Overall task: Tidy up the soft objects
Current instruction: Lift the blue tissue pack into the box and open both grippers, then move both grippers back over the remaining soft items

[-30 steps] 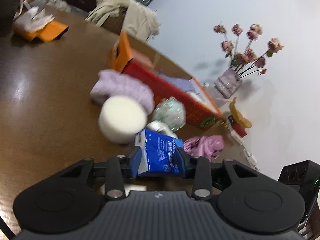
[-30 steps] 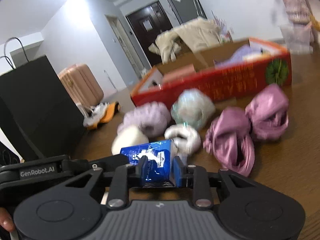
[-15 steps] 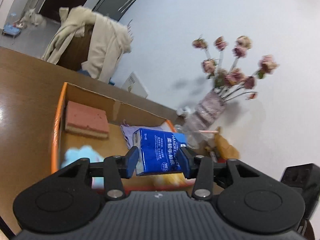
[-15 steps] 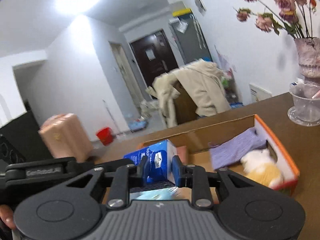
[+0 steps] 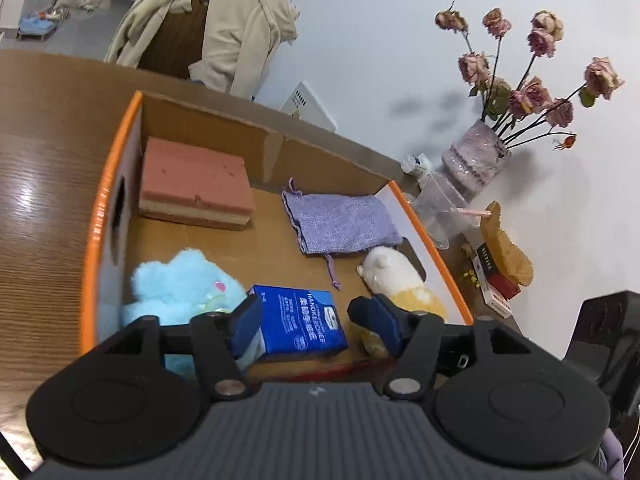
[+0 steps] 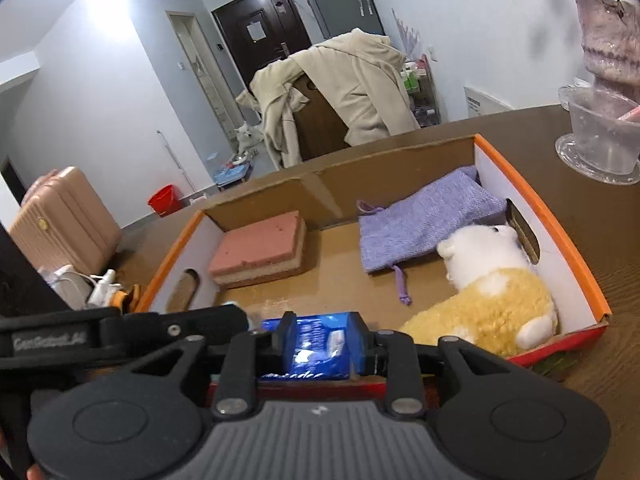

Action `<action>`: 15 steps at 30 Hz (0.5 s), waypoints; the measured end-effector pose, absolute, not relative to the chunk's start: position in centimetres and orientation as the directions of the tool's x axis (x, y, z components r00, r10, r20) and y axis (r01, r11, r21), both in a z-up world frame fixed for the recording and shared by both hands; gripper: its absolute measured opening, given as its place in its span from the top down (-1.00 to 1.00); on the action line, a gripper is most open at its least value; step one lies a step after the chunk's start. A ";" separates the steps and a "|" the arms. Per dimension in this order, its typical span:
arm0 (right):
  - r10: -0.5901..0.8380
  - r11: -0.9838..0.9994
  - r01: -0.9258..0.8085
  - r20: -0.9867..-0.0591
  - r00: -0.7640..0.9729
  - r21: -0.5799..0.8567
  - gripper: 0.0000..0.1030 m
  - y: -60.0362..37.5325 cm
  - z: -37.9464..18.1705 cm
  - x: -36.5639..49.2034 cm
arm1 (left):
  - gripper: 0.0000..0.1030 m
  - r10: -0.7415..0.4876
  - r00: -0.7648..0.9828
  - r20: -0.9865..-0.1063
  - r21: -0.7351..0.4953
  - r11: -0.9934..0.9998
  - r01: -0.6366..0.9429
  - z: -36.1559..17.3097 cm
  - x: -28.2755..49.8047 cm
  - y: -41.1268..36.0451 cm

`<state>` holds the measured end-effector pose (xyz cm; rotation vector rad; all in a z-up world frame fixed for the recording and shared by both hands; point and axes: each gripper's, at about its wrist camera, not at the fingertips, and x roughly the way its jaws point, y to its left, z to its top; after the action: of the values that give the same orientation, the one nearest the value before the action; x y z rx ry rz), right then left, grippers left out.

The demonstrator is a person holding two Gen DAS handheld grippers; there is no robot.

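Glossy wood-grain tabletop (image 5: 44,184); matt brown cardboard box (image 5: 256,140); porous pink sponge (image 5: 196,184); woven lilac cloth pouch (image 5: 340,222); fluffy blue plush (image 5: 180,284); shiny plastic-wrapped tissue pack (image 5: 300,320).

left claw (image 5: 314,318): now spread open, its right pad clear of the tissue pack (image 5: 298,322)
tissue pack: down inside the box (image 5: 104,216), no longer above the surface
right claw (image 6: 322,346): now over the box

One box (image 5: 105,216) holds two plush toys (image 5: 176,288) (image 5: 394,274), one sponge (image 5: 196,190), one pouch (image 5: 340,224), one tissue pack (image 5: 300,322).
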<state>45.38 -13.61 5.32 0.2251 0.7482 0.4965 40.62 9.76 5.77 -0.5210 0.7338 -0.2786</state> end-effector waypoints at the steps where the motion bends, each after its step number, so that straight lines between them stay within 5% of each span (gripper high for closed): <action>1: 0.508 0.861 -0.357 -0.579 0.638 0.362 0.46 -13.7 6.1 44.7 | -0.19 -0.408 0.725 -0.556 -0.534 0.843 0.064 6.5 40.0 9.7; 15: 0.374 0.928 -0.351 -0.293 0.880 0.130 -0.10 -17.6 13.4 28.4 | -0.75 -0.285 0.908 -0.309 -0.215 0.950 0.225 12.8 21.7 6.7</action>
<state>28.40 -17.64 13.36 0.0735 0.3194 0.3777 21.66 6.68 12.80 -0.1765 0.3439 -0.2643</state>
